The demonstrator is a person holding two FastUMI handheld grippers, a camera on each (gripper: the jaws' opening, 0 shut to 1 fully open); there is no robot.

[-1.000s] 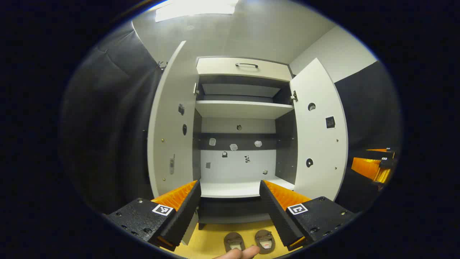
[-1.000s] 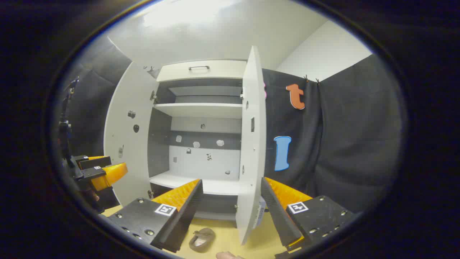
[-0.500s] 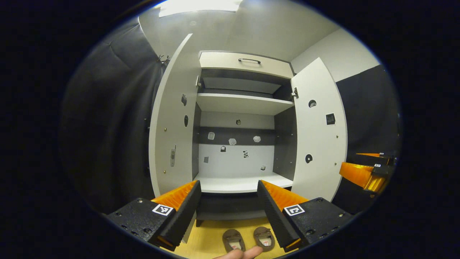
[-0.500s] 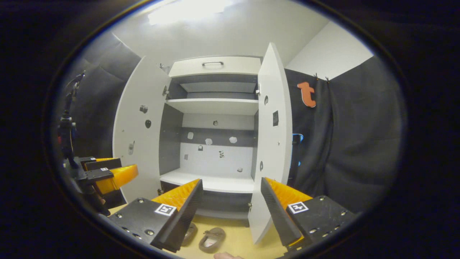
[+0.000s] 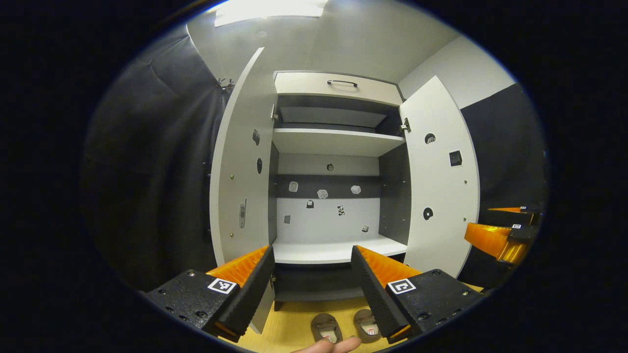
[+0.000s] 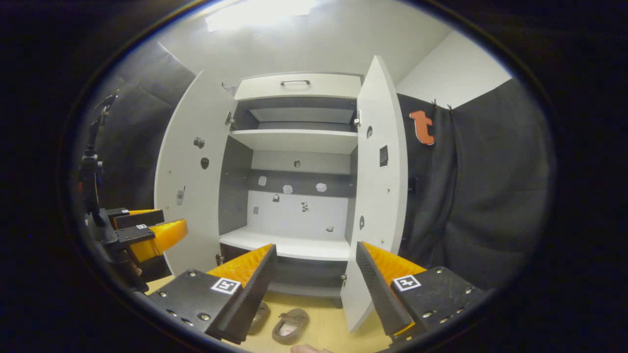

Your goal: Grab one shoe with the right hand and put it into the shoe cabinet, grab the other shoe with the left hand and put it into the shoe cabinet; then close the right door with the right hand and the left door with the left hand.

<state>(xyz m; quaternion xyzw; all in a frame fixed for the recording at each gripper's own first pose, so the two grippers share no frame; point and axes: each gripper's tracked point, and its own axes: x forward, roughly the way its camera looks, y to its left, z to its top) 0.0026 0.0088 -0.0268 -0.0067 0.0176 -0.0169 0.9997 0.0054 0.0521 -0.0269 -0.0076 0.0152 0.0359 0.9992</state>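
Observation:
The white shoe cabinet [image 5: 338, 142] [image 6: 294, 139] stands ahead with both doors swung open, the left door [image 5: 243, 166] [image 6: 189, 181] and the right door [image 5: 439, 176] [image 6: 378, 191]. Its lower shelf [image 5: 333, 251] [image 6: 287, 245] is bare. Two brown shoes [image 5: 326, 327] [image 5: 367, 324] lie side by side on the yellow floor in front of the cabinet; the right gripper view has one shoe [image 6: 290, 324] in full and the other shoe [image 6: 259, 316] partly hidden behind a finger. My left gripper [image 5: 311, 282] and right gripper [image 6: 316, 282] are both open and hold nothing, above the shoes.
A drawer with a dark handle [image 5: 342, 82] tops the cabinet. An upper shelf [image 5: 336, 142] sits inside. Black cloth walls [image 6: 481, 196] flank the cabinet. A person's fingertip [image 5: 333, 345] shows at the bottom edge.
Both views have swung slightly; the right gripper view has turned left, so the cabinet interior is more centred and the second shoe has come into sight. Both grippers stay open.

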